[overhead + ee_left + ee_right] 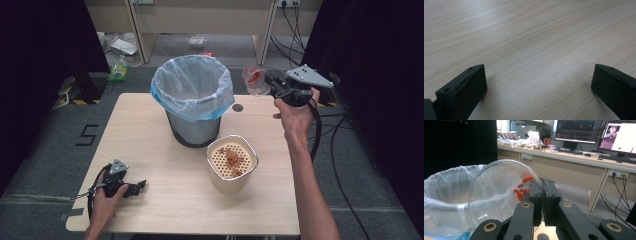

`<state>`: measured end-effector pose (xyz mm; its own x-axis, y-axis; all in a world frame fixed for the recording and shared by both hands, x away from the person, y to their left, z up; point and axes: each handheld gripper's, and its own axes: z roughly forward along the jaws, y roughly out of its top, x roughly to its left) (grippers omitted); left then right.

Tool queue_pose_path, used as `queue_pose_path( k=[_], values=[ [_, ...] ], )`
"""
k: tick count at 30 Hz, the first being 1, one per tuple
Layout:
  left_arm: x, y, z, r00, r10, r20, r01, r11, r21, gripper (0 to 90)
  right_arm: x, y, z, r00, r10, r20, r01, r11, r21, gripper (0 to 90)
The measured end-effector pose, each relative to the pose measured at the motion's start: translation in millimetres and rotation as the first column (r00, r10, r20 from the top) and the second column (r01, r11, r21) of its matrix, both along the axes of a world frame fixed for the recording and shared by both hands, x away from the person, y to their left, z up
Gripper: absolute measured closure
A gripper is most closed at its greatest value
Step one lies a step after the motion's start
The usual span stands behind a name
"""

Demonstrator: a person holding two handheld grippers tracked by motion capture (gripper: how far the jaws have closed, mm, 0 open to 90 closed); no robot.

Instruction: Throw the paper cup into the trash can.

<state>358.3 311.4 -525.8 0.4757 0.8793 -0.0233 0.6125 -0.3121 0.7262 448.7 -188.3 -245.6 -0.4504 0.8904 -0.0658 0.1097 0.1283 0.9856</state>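
My right gripper [270,80] is raised over the table's far right side, just right of the bin, and is shut on the rim of a clear plastic cup [256,80]. In the right gripper view the cup [499,192] lies tilted on its side with small red pieces [522,188] inside, its wall pinched between the jaws of my right gripper [542,187]. A metal bin with a pale blue liner [192,95] stands at the table's far middle. My left gripper [140,186] rests on the near left of the table, open, with bare wood between its jaws [539,80].
A cream canister with a perforated insert [232,162] holding brown bits stands in front of the bin. The wooden table [165,150] has a round cable hole [237,107]. Beyond the table are a desk, cables and clutter on the floor.
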Motion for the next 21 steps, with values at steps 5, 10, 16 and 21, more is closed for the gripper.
queue_pose_path(
  k=[5, 10, 16, 21],
  values=[
    [0.0, 0.0, 0.0, 1.0, 0.0, 0.0, 0.0, 1.0, 0.0, 0.0, 7.3, 17.0, 15.9, 0.9994, 0.034, 0.009, -0.034, 0.999, 0.009, 87.2],
    [0.0, 0.0, 0.0, 1.0, 0.0, 0.0, 0.0, 1.0, 0.0, 0.0, 18.8, 56.2, 29.0, 0.9946, 0.104, -0.002, -0.104, 0.994, -0.029, 87.2],
    [0.0, 0.0, 0.0, 1.0, 0.0, 0.0, 0.0, 1.0, 0.0, 0.0, 35.7, 88.1, 24.7, 0.9862, 0.16, -0.045, -0.161, 0.986, -0.042, 86.8],
    [0.0, 0.0, 0.0, 1.0, 0.0, 0.0, 0.0, 1.0, 0.0, 0.0, 52.0, 112.0, 13.7, 0.9783, 0.181, -0.1, -0.188, 0.98, -0.06, 80.9]
  ],
)
